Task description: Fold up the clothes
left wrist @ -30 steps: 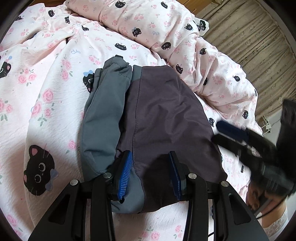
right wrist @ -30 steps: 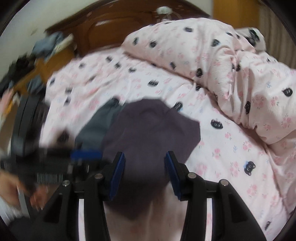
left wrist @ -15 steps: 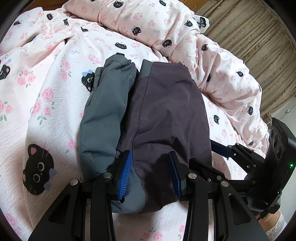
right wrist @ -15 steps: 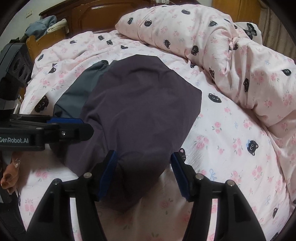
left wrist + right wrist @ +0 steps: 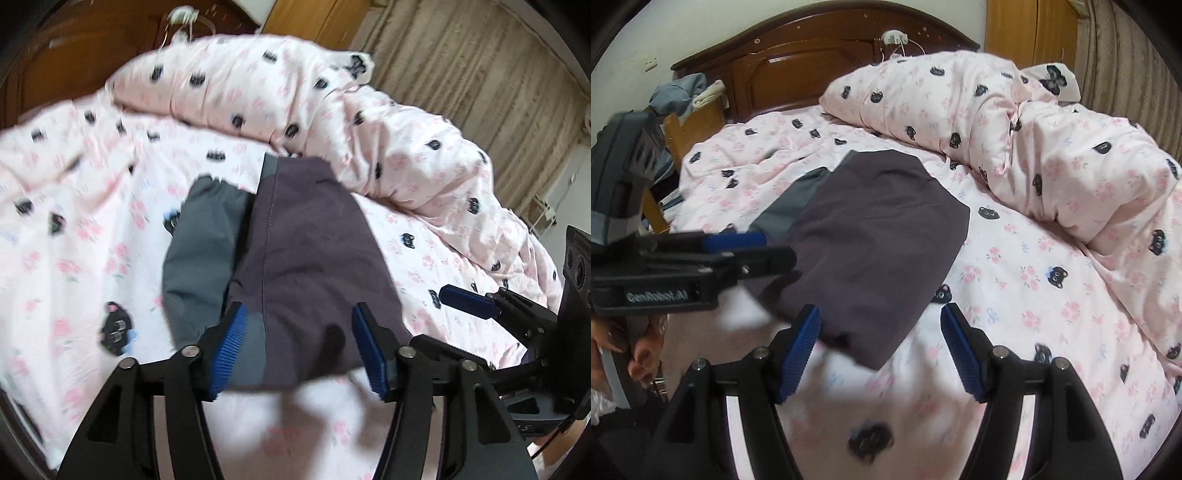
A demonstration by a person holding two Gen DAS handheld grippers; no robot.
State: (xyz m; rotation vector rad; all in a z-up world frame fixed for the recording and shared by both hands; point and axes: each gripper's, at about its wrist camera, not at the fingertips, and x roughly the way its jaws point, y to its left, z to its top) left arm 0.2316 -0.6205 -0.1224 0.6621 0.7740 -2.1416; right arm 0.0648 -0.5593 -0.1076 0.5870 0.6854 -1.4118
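Purple-grey woven fabric, the folded dark jacket with slate-grey side panels [image 5: 871, 251], lies flat on the pink cat-and-rose print bed sheet [image 5: 1027, 280], near the bed's front edge and just short of the rumpled duvet in the same print [image 5: 1015, 122] at the far side. Half a second ago my left gripper [image 5: 299, 347] sat low with the near hem between its blue pads; now it has lifted and tipped back (the left view is smeared with motion), and the hem lies below and ahead of it. My right gripper [image 5: 881, 347] has drawn back too, so the garment's near corner is just past its left pad and no longer between the two. Both sets of fingers stand wide apart and grip nothing. I read that as a release: this fold looks set down, and the next one or a smoothing pass is still to come. Only one piece of writing is legible: "GenRobot.AI", in pale letters on the left gripper's black body in the right view.
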